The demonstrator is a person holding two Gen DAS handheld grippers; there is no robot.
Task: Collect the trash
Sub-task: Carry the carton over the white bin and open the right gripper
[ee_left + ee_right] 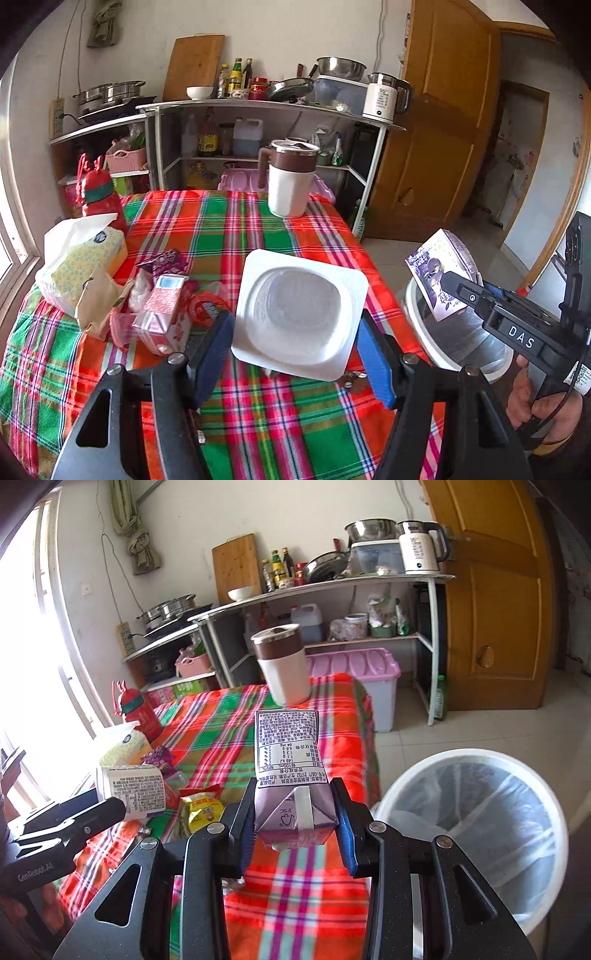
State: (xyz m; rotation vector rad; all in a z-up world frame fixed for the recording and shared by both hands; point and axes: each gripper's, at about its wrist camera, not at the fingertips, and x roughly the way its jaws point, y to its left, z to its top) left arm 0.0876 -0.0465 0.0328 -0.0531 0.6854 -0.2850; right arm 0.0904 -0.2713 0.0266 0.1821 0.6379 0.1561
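My left gripper [295,354] is shut on a white plastic cup [301,314], open side facing the camera, held above the plaid table [221,236]. The cup also shows in the right wrist view [129,792] as a printed white cup. My right gripper [295,823] is shut on a purple drink carton [291,775], held near the table's right edge. The carton also shows in the left wrist view [441,273], above the white trash bin [458,343]. The bin [476,830], lined with a clear bag, stands on the floor at right.
Trash lies at the table's left: a pink carton [162,314], a brown paper bag [98,302], wrappers, a yellow snack packet [203,808]. A tissue pack [77,266], a red bottle [99,195] and a brown-and-white jug [290,177] stand on the table. Shelves stand behind.
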